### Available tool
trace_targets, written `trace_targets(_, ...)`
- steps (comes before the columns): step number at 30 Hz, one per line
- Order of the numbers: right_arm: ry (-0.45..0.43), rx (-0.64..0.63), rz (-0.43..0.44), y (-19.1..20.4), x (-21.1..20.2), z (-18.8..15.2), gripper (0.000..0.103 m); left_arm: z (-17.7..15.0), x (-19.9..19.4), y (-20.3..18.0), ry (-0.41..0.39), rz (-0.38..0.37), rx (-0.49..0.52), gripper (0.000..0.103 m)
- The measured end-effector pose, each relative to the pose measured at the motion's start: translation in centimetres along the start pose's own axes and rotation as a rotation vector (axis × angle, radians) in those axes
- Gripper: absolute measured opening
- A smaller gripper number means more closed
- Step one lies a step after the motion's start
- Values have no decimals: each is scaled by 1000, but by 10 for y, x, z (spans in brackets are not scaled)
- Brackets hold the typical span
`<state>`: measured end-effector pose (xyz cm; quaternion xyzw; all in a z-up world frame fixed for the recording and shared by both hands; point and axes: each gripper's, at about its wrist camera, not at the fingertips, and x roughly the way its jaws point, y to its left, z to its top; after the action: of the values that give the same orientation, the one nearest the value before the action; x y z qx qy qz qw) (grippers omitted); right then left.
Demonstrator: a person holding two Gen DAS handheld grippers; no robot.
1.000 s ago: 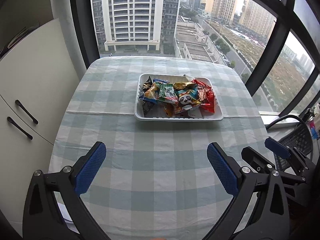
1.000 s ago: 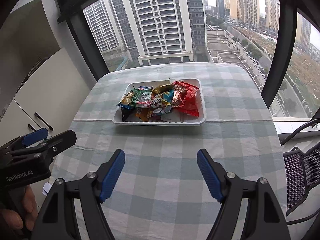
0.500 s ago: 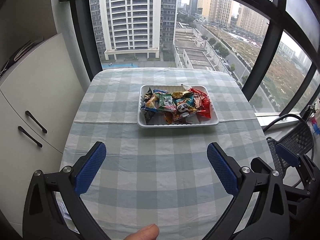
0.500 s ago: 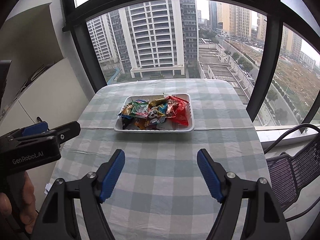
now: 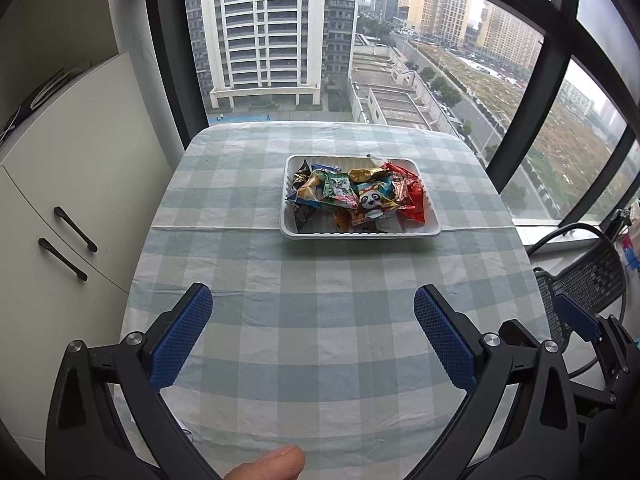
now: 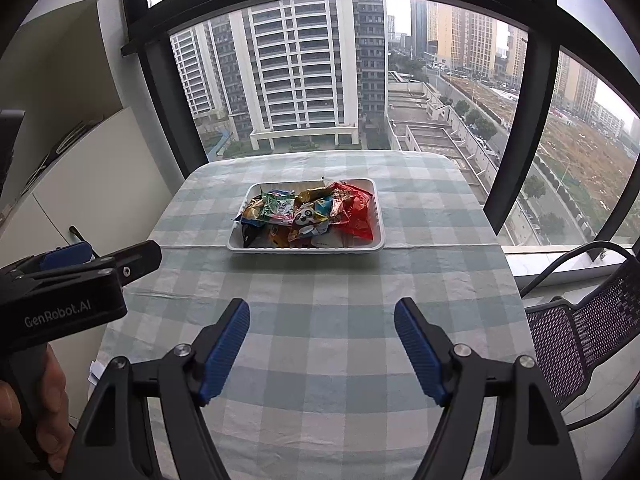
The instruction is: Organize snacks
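Checked tablecloth [image 5: 320,320] lies bare between tools and snack tray [image 5: 360,233].

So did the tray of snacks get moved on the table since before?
No. The white tray still sits with its near edge on the tablecloth's fold line; only the cameras pulled back.

You are viewing through two wrist fisheyes, both tilting down over checked table [image 5: 320,320] from near edge, facing window [image 6: 360,60]. Both are sharing white tray [image 5: 360,233], sitting well ahead. Right view is catching left gripper [image 6: 120,258] at left edge; left view is catching right gripper [image 5: 576,316] at right edge.
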<state>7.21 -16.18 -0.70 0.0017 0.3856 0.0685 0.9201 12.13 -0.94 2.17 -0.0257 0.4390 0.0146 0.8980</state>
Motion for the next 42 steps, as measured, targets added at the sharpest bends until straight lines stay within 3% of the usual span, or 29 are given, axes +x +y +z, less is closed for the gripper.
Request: trace_targets(42, 72, 41, -74, -7, 8, -3, 81, -15, 12, -1, 24, 32, -1, 102)
